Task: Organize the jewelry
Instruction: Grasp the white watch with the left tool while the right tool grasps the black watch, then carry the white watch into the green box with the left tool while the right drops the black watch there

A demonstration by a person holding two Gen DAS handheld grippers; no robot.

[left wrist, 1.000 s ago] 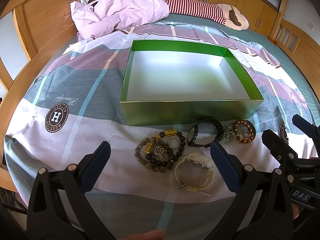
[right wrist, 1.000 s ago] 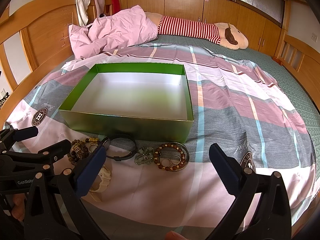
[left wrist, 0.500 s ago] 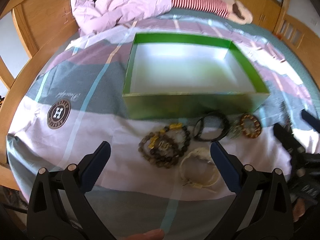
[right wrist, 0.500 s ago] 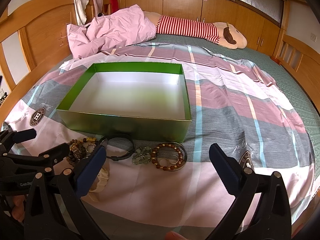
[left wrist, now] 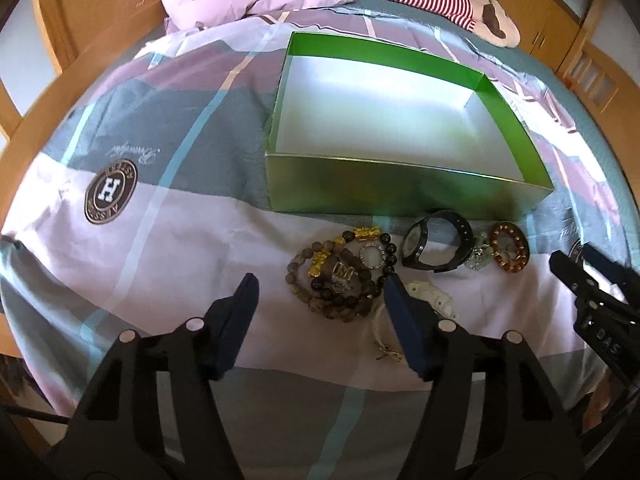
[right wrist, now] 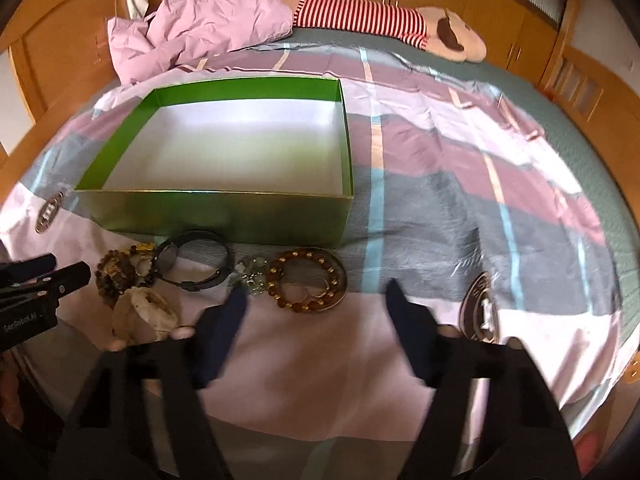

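An open green box (left wrist: 404, 194) with a white floor sits on the bed; it also shows in the right wrist view (right wrist: 224, 212). In front of it lie a pile of bead bracelets (left wrist: 340, 274), a black watch (left wrist: 436, 246), a white watch (left wrist: 430, 298), a small clear trinket (left wrist: 480, 256) and an amber bead bracelet (left wrist: 510, 246). My left gripper (left wrist: 320, 292) is open just in front of the bead pile. My right gripper (right wrist: 314, 300) is open just in front of the amber bracelet (right wrist: 306, 280). Both are empty.
The bed has a striped pink, grey and white sheet (left wrist: 160, 240). A pink duvet (right wrist: 200, 36) and a striped plush toy (right wrist: 384, 24) lie at the far end. Wooden bed rails (left wrist: 44, 92) and cupboards surround the bed.
Both grippers have tilted down and moved closer to the jewelry. Their jaws stand narrower than before. Nothing has been picked up.
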